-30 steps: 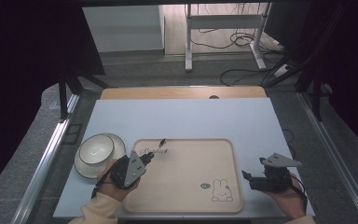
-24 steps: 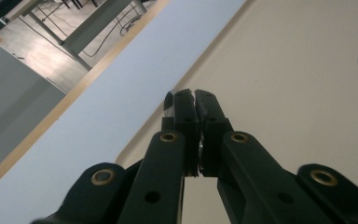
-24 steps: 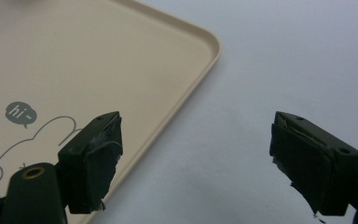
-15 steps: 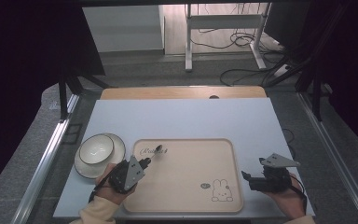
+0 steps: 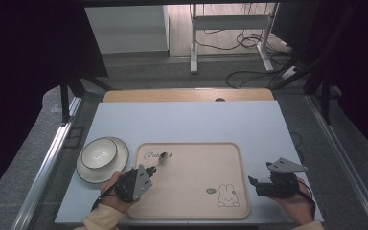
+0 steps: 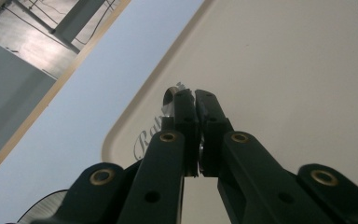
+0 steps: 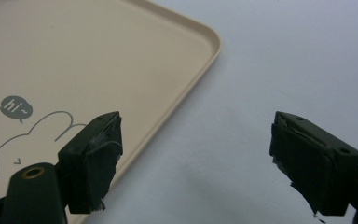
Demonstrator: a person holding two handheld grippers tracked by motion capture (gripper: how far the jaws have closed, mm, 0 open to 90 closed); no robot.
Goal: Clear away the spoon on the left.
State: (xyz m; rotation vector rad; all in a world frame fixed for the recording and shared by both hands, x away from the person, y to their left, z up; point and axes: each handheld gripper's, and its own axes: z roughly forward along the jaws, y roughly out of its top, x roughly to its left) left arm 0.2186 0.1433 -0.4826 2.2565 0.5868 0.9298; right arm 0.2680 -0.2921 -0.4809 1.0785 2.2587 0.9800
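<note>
A small metal spoon (image 5: 163, 157) hangs low over the beige tray (image 5: 196, 163), above the printed lettering near the tray's far left corner. My left gripper (image 5: 151, 170) is shut on the spoon's handle. In the left gripper view the spoon's bowl (image 6: 169, 96) sticks out past the closed left gripper (image 6: 196, 100). My right gripper (image 5: 253, 182) stands open and holds nothing, just off the tray's right edge. In the right gripper view one side of the right gripper (image 7: 196, 158) is over the tray rim (image 7: 200, 70) and the other over the table.
A white bowl (image 5: 98, 152) sits on a white plate (image 5: 88, 172), left of the tray on the pale blue table (image 5: 196, 120). A rabbit drawing (image 5: 227, 196) marks the tray's near right corner. A wooden strip runs along the table's far edge.
My left gripper has drawn back a little toward the near edge with the spoon, which now sits lower over the tray. The right gripper has stayed put.
</note>
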